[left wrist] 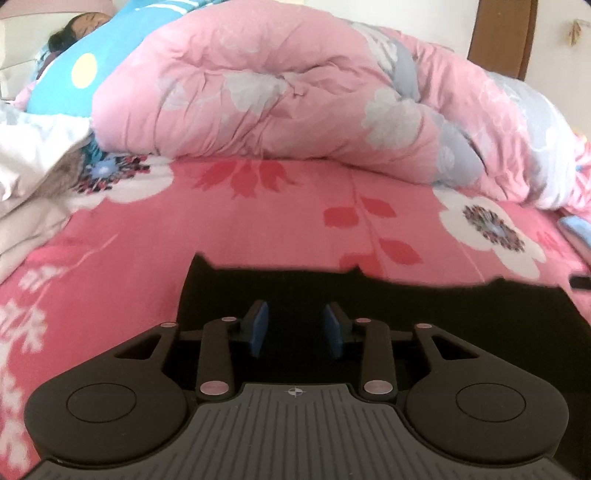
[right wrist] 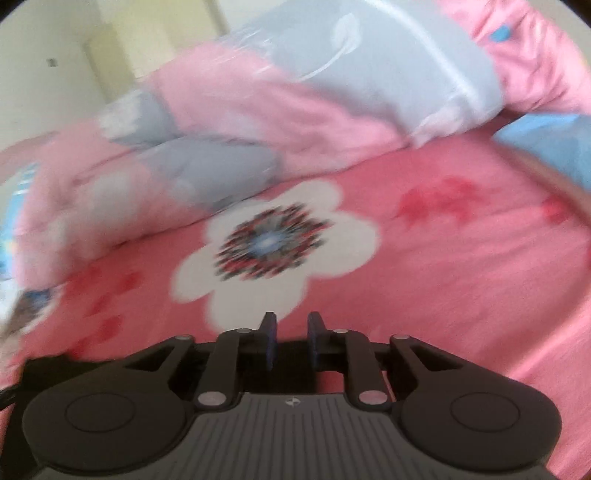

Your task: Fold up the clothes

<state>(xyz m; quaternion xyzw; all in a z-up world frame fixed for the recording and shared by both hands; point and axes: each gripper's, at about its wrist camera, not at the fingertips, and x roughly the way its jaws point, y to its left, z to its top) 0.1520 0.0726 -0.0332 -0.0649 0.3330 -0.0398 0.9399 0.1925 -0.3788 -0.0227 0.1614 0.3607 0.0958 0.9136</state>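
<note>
- Left gripper point(left wrist: 295, 326): fingers apart, nothing between the blue pads; it hangs low over the black garment.
- Right gripper point(right wrist: 291, 341): fingers a narrow gap apart, holding nothing; it hangs over bare sheet. This view is smeared, so detail is poor.
- Garment point(left wrist: 424, 306): black cloth, lying flat on the sheet at the near edge of the bed, directly under the left gripper. Two small points rise from its far edge. Most of it is hidden by the gripper body, so whether it is spread single or already doubled over cannot be told. A dark scrap at the lower left of the right view may be the same cloth.
- Sheet point(left wrist: 295, 229): pink, flowered, smooth and clear beyond the garment.
- Quilt point(left wrist: 280, 96): bulky pink roll across the far side of the bed, well apart from the garment.
- Pale bedding point(left wrist: 29, 177): heaped at the left.
- Person point(left wrist: 79, 29): lying beyond the quilt, partly covered.
- Risks, as judged: the pads could pinch sheet along with garment, dragging both; a grip on one layer only would leave the fold skewed; black on black hides edges, inviting a misplaced grasp; a wide swing could catch the quilt.
</note>
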